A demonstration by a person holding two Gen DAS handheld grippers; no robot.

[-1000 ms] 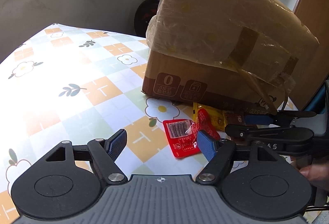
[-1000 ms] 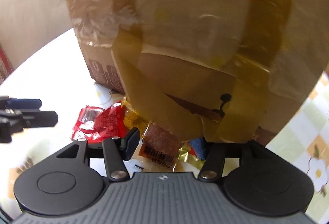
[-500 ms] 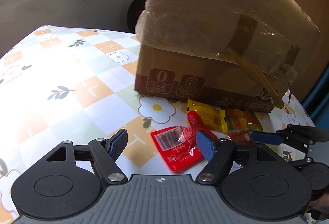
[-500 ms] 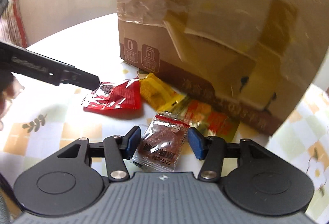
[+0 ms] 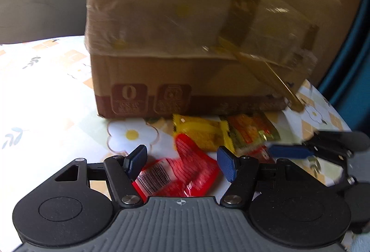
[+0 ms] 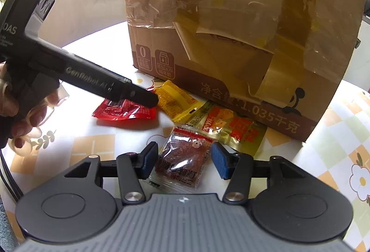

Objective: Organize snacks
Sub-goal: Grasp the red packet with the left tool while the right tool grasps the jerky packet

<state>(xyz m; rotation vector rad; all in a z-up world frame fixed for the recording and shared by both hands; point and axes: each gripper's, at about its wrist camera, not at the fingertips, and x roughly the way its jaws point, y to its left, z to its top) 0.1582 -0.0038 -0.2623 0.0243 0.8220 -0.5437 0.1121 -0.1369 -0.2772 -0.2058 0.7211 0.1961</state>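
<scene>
Across the flower-and-check tablecloth (image 6: 92,148) (wall behind) stands a taped cardboard box (image 6: 242,21); snack packets lie before it. Left gripper (image 5: 182,160), jaws closing, straddles the red packet (image 5: 180,173); right gripper (image 6: 182,160) brackets the brown packet (image 6: 182,159), pads apart.

we see a brown cardboard box (image 6: 231,28) with darker brown printed panels, pale lettering and strips of amber tape under clear film, standing on a tablecloth (image 6: 92,148) checked in white, orange and pale green with white, yellow-centred flowers and small leaf sprigs. in front of it lie a red packet (image 5: 182,173) with a white barcode patch, a yellow packet (image 6: 175,99), a gold packet (image 6: 231,127) printed in red and orange, and a clear packet (image 6: 185,159) with a red top band and dark reddish-brown contents. both the left gripper (image 5: 182,160) and the right gripper (image 6: 185,159) are black with grey ribbed bodies and blue pads (image 5: 227,163).
</scene>
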